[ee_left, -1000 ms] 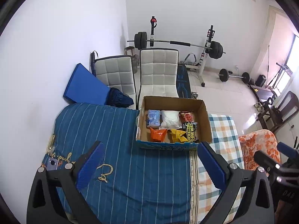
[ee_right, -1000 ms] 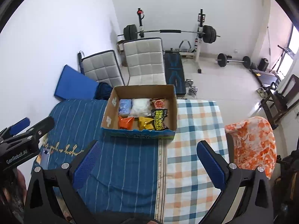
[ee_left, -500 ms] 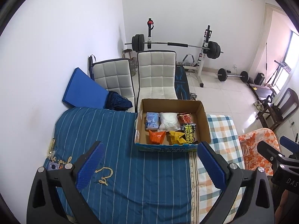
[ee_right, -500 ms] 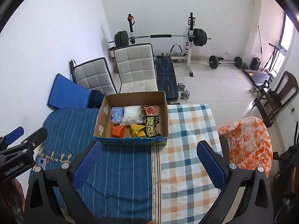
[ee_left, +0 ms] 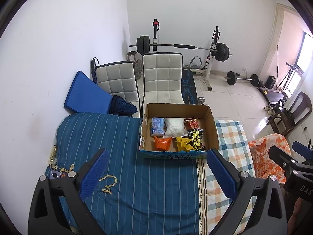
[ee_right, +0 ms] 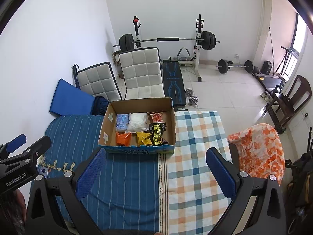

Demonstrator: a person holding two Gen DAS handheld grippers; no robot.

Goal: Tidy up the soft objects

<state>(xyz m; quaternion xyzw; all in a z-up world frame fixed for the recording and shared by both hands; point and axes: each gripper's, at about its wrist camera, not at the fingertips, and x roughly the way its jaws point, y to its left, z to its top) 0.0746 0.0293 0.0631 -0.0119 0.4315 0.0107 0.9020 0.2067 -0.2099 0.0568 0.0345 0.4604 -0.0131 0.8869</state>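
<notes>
An open cardboard box (ee_left: 213, 129) stands on the bed and holds several soft packets: a blue one (ee_left: 157, 126), a white one (ee_left: 174, 126), a red one (ee_left: 192, 123), an orange one (ee_left: 162, 143), a yellow one (ee_left: 183, 143) and a black "Shoe Shine Wipes" pack (ee_left: 197, 139). The box also shows in the right wrist view (ee_right: 109, 129). My left gripper (ee_left: 156, 173) is open and empty, high above the blue striped cover in front of the box. My right gripper (ee_right: 155, 173) is open and empty, above the seam between striped and checked covers.
The bed has a blue striped cover (ee_left: 93, 137) and a checked blanket (ee_right: 195, 137). An orange floral cloth (ee_right: 258, 148) drapes at the right. Two white padded chairs (ee_left: 162, 78), a blue mat (ee_left: 86, 96), a barbell rack (ee_left: 183, 47) and dumbbells stand behind.
Both grippers have risen and pulled back from the bed, so the box looks lower and more of the room shows. Both stay open and empty.
</notes>
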